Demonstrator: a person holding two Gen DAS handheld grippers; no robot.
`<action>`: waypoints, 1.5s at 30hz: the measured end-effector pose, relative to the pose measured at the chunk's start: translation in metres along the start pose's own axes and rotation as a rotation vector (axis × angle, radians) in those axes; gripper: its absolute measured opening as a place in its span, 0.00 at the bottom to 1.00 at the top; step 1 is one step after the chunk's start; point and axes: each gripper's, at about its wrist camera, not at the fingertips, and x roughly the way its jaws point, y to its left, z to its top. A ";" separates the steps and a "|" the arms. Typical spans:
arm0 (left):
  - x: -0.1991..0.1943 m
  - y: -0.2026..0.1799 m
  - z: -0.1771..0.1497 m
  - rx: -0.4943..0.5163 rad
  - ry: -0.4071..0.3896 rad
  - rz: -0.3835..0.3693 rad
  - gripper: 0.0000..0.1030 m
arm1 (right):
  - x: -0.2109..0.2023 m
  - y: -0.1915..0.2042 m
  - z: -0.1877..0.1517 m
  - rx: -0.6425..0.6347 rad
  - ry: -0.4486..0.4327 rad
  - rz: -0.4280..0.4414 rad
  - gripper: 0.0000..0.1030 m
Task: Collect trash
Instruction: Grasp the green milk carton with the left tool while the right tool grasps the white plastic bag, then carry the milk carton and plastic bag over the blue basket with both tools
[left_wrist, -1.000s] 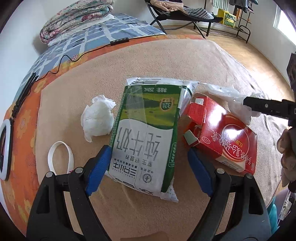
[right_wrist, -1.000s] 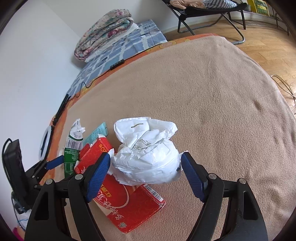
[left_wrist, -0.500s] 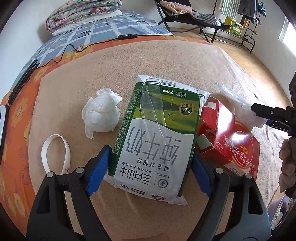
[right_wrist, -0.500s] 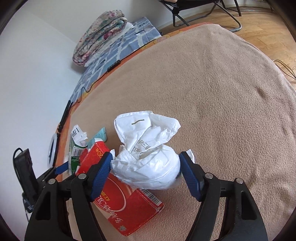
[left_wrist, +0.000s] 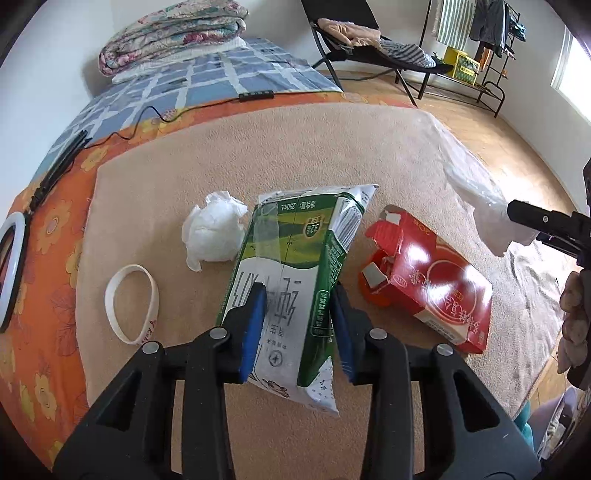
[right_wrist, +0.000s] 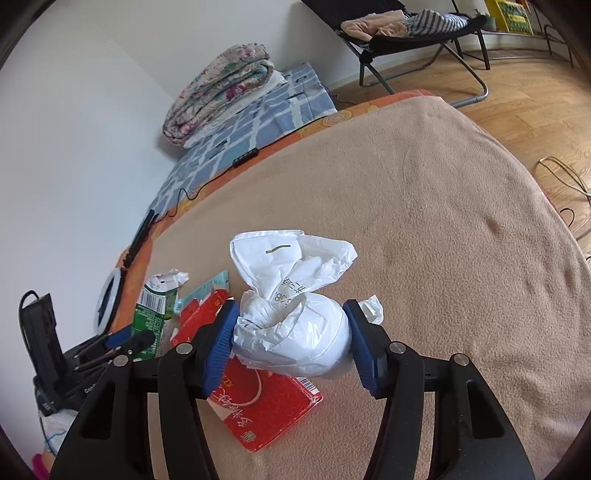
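Note:
My left gripper (left_wrist: 297, 325) is shut on a green and white milk carton (left_wrist: 291, 266) and holds it tilted above the tan blanket (left_wrist: 258, 147). The carton also shows in the right wrist view (right_wrist: 153, 314). My right gripper (right_wrist: 291, 341) is shut on a white plastic bag (right_wrist: 295, 325), held above a red carton (right_wrist: 266, 402). In the left wrist view the red carton (left_wrist: 424, 277) lies right of the milk carton, and the bag (left_wrist: 476, 199) hangs at the far right. A crumpled white tissue (left_wrist: 212, 230) lies left of the milk carton.
A white band (left_wrist: 131, 304) lies on the blanket at the left. A ring light (left_wrist: 9, 266) rests on the orange sheet. A folded quilt (left_wrist: 170, 35) and a cable with a controller (left_wrist: 256, 96) lie at the back. A black folding chair (right_wrist: 413, 33) stands on the wood floor.
My left gripper has closed on the milk carton and lifted it upright off the blanket. My right gripper has closed on the white bag and raised it slightly.

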 end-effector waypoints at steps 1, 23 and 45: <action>0.002 -0.001 0.000 0.006 0.004 0.013 0.44 | -0.003 0.002 -0.001 -0.007 -0.005 0.001 0.55; 0.008 0.014 -0.015 -0.072 -0.032 0.072 0.75 | -0.026 0.034 -0.021 -0.194 -0.018 -0.004 0.55; -0.139 -0.022 -0.127 -0.029 -0.091 0.059 0.74 | -0.103 0.097 -0.096 -0.404 -0.024 0.057 0.55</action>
